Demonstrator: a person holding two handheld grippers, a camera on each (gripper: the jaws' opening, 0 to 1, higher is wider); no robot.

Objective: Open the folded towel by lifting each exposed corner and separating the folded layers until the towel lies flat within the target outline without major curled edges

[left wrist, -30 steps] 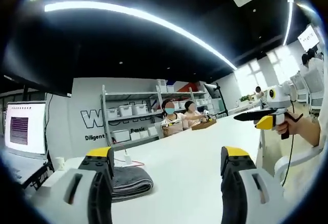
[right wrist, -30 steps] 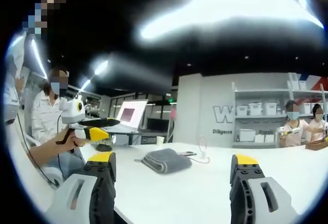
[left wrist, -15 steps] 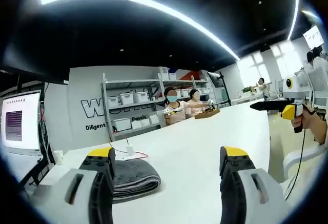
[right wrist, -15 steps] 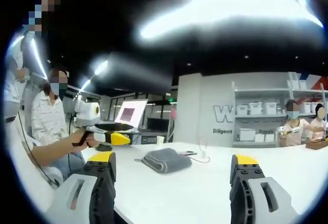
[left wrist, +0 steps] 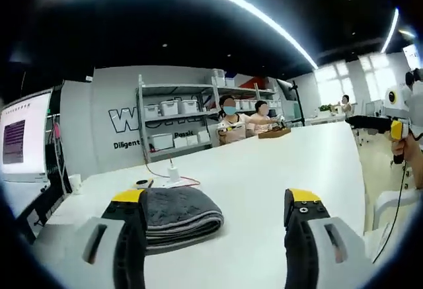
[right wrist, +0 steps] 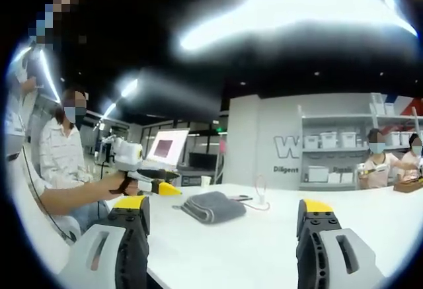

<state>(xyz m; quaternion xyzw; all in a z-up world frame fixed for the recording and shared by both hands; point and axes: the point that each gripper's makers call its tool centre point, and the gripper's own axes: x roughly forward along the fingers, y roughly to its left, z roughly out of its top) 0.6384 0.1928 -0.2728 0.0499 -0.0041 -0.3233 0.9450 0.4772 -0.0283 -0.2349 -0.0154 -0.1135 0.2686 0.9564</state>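
A folded grey towel [left wrist: 180,213] lies on the white table [left wrist: 264,170], just ahead of my left gripper [left wrist: 215,200], whose jaws stand wide open with the towel by the left jaw. In the right gripper view the towel [right wrist: 213,206] lies farther off, beyond my open right gripper [right wrist: 223,204], which holds nothing. There a hand holds the left gripper [right wrist: 155,184] just left of the towel, above the table's edge. In the left gripper view the right gripper [left wrist: 380,123] hangs at the far right, off the table's side.
A white charger with a red cable [left wrist: 173,173] and a small cup [left wrist: 75,183] sit behind the towel. A monitor [right wrist: 168,147] stands at the table's end. Shelves of white bins [left wrist: 178,127] line the wall, and two people [left wrist: 231,114] sit at the far side.
The left gripper has moved in toward the towel, which now looks larger and nearer in its view. The right gripper has stayed put.
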